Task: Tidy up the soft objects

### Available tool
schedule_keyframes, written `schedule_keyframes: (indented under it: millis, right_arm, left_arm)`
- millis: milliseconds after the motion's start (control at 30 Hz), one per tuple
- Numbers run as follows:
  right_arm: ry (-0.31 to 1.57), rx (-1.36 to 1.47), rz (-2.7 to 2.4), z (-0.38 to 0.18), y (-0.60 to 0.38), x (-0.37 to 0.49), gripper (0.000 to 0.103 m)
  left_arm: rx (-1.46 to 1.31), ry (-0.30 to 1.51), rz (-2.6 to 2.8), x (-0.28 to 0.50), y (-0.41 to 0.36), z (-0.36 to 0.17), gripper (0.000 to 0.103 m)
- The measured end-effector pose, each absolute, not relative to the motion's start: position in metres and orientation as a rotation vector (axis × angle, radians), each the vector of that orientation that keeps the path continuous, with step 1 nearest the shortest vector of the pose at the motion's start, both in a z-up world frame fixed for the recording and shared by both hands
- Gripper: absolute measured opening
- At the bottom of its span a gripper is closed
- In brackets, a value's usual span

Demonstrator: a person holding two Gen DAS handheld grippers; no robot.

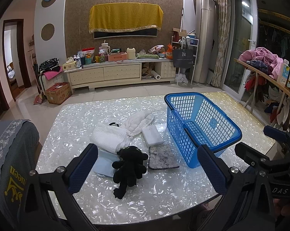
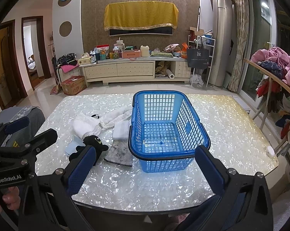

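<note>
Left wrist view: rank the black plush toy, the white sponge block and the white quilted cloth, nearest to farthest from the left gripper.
1. Black plush toy, between the fingers' line, nearest.
2. White sponge block, behind it, beside the blue basket.
3. White quilted cloth, farthest back.

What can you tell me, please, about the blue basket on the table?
The basket is blue plastic with lattice walls and floor and a darker rim band. It looks rectangular with rounded corners, stands upright on the pearly table, and is empty. A grey cloth lies against its left base, and a white sponge sits beside its left wall; whether that touches is unclear. Neither gripper touches it; the right gripper faces it with open jaws.
</note>
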State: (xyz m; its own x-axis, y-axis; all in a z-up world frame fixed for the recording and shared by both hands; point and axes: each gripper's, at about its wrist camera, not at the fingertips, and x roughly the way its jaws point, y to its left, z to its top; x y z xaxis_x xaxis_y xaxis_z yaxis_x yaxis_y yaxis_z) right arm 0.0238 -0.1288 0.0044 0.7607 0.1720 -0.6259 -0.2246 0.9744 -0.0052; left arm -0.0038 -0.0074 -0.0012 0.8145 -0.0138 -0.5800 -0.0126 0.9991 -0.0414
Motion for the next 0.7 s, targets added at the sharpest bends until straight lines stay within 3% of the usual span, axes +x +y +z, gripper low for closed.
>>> schedule_keyframes:
  millis: [700]
  right_arm:
    - [0.659,-0.151,0.262,0.016,-0.117,0.036,0.103]
  left_arm:
    - [-0.052,0.626,-0.007,0.004,0.007,0.012,0.103]
